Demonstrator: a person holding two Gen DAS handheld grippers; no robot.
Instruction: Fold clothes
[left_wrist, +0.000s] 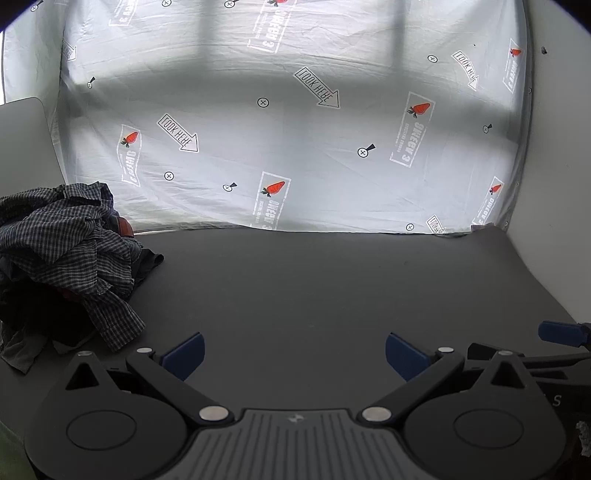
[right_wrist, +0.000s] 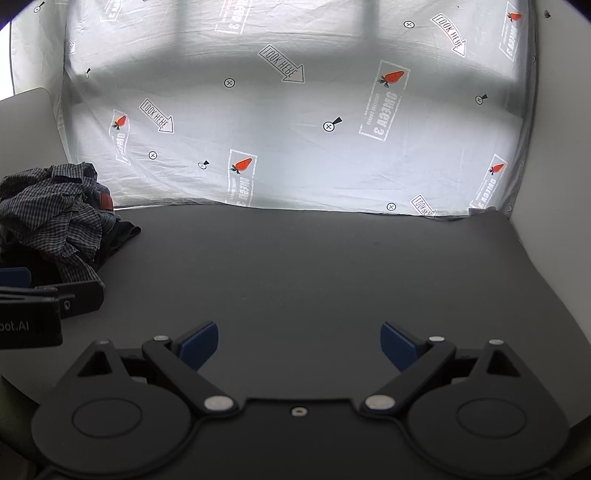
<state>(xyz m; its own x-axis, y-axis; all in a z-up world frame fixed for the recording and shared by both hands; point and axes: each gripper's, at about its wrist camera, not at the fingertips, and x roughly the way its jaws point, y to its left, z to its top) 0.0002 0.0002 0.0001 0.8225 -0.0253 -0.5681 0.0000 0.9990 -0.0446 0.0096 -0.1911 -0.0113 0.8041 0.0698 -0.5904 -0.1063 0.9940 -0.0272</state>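
From the left wrist, the left gripper (left_wrist: 294, 352) is spread wide and holds nothing. The pile of clothes (left_wrist: 70, 258) sits far left on the dark table (left_wrist: 332, 288).

From the right wrist, the right gripper (right_wrist: 299, 345) is wide apart and bare too.

Makeshift recording setup, printed backdrop sheet (left_wrist: 288, 122), dark tabletop (left_wrist: 314, 288), crumpled clothes pile (left_wrist: 66, 236)

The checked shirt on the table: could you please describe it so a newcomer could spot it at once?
Start at the dark grey table before the printed white sheet. At its far left lies a crumpled clothes pile. The checked shirt tops it, the only fine grid-patterned fabric among plain dark pieces.
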